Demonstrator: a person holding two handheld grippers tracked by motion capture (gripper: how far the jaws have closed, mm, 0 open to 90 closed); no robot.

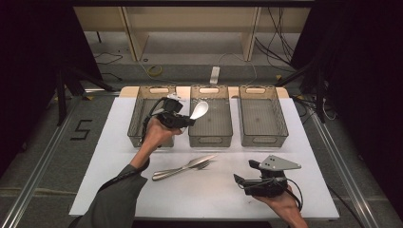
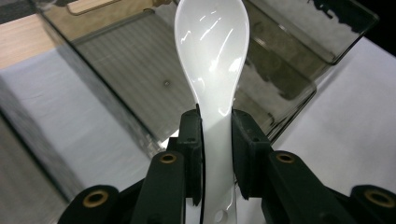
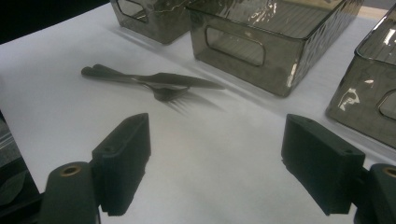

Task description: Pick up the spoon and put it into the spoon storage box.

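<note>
I count three smoky translucent plastic bins in a row, each a ribbed-bottomed rectangle with slot handles; I take the middle bin (image 1: 211, 124) as my landmark. There is one white spoon (image 1: 199, 110), glossy like ceramic or hard plastic, with a deep oval bowl. There is also one metal knife (image 1: 183, 168) and one metal fork (image 1: 202, 166), both dull silver, lying crossed on the sheet just in front of the middle bin.

My left gripper (image 1: 188, 121) has its jaws nearly closed, pressing on the spoon's handle from both sides. The spoon hangs over the left rim of the middle bin, with its bowl reaching over the bin's inside. The left bin (image 1: 138, 114) lies under my left hand. The right bin (image 1: 263, 116) sits just to the right of the middle bin.

My right gripper (image 1: 241, 183) rests in front of the middle bin and off to its right, with jaws spread wide and nothing between them.

The white sheet (image 1: 114, 142) over the table is smooth and matte. Beyond the bins I see grey floor, loose cables and pale wooden shelving.
</note>
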